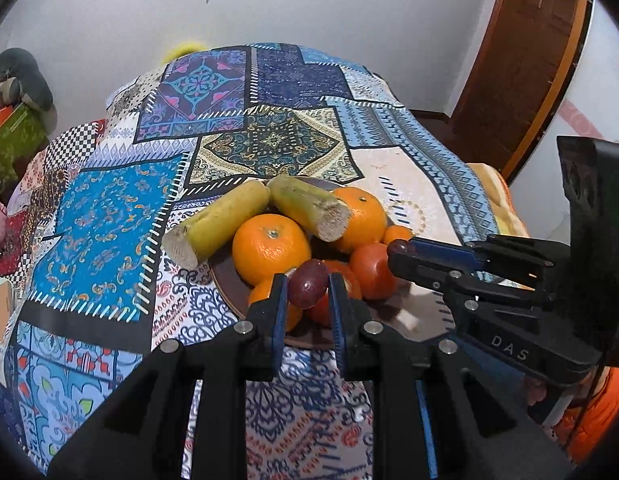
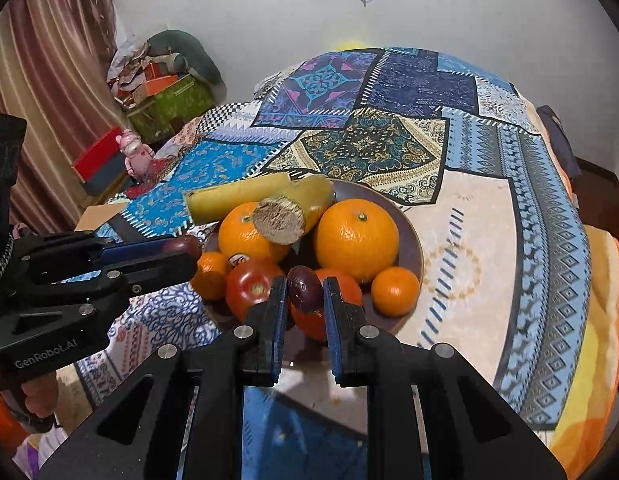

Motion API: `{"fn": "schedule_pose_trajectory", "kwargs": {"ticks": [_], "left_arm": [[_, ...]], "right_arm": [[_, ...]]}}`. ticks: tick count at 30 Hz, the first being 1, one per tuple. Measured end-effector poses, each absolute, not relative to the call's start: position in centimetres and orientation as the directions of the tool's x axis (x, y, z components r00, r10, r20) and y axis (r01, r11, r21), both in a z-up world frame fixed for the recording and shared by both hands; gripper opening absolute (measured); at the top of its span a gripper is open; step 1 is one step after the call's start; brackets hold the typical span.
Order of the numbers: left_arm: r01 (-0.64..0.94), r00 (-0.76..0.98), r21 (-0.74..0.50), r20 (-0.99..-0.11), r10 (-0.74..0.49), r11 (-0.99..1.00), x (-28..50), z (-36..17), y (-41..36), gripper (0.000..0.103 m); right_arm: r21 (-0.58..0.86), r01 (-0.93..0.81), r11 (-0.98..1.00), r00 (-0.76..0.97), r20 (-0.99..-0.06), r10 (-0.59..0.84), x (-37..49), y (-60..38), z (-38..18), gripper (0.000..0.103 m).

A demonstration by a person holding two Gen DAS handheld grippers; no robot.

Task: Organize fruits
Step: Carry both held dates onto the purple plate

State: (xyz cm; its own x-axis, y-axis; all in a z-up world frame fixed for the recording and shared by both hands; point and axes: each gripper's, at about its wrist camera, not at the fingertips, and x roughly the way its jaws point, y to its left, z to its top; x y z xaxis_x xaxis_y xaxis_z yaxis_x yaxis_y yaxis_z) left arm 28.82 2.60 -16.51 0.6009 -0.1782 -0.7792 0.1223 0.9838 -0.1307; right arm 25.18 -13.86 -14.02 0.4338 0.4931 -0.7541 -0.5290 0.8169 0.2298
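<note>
Patchwork cloth (image 1: pixel 109 216) covered the counter. Each tongs, left (image 1: pixel 308 286) and right (image 2: pixel 305 290), clamped a smooth purple grape (image 1: pixel 308 289) above the brown plate (image 2: pixel 409 240) of glossy oranges (image 2: pixel 355 236).

Right gripper (image 2: pixel 305 294) is clamping a small dark purple fruit (image 2: pixel 304 289) between its blue pads, jaws closed on it, fruit sticking out past the tips. Directly beyond and below the jaws: brown plate (image 2: pixel 411 236) sitting on the patchwork cloth (image 2: pixel 389 140). Just behind the held fruit, an orange (image 2: pixel 321 312); left of the jaws, a red tomato (image 2: pixel 251 286); right of them, a small mandarin (image 2: pixel 395 290). Farther out, two big oranges, one at (image 2: pixel 355 238), with two cut yellow stalk pieces (image 2: pixel 283 210) lying across them. Left gripper (image 2: pixel 187 244) is coming in from the left, pinching another dark fruit (image 2: pixel 184 243) beside the plate's rim.
</note>
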Motion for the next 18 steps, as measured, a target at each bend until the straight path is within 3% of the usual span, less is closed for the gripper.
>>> {"fn": "schedule_pose_trajectory", "kwargs": {"ticks": [18], "left_arm": [[0.121,0.579,-0.136,-0.795,-0.181,0.983,31.5,-18.1,2.9,0.020]], "right_arm": [[0.243,-0.523,0.817,0.424,-0.758,0.496,27.3,-13.1,-15.5,0.017]]}}
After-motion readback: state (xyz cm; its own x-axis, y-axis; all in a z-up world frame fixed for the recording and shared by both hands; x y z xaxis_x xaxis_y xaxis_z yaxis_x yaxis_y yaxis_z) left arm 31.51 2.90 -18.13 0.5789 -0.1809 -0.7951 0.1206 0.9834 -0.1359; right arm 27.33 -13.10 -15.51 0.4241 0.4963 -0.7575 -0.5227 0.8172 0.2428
